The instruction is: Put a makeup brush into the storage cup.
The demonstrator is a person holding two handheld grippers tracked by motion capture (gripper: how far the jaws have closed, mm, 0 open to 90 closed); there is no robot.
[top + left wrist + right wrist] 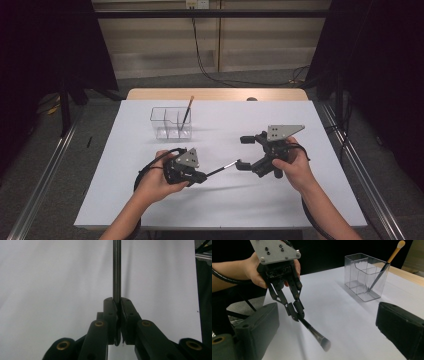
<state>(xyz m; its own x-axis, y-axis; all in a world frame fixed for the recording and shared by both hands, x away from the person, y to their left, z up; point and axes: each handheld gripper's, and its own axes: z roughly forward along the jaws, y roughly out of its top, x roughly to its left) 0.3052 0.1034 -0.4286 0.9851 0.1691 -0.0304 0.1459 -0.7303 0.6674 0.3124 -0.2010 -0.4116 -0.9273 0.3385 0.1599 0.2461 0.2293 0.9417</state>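
Observation:
A dark-handled makeup brush [220, 170] is held low over the white table sheet. My left gripper [202, 176] is shut on its handle [116, 270]. The brush points right, and its bristle head [324, 343] hangs between the wide-apart jaws of my right gripper [244, 152], which stands open and does not touch it. In the right gripper view the left gripper [295, 312] reaches down from the upper left with the brush clamped in its tips. A clear plastic organizer [171, 122] stands farther back on the sheet with an orange-handled brush [187, 111] leaning in its right compartment.
The white sheet [150, 200] covers most of the wooden table [215, 94]. Metal rails [45, 170] run along both sides on the floor. Cables hang on the wall behind. The organizer [364, 277] stands well behind the grippers.

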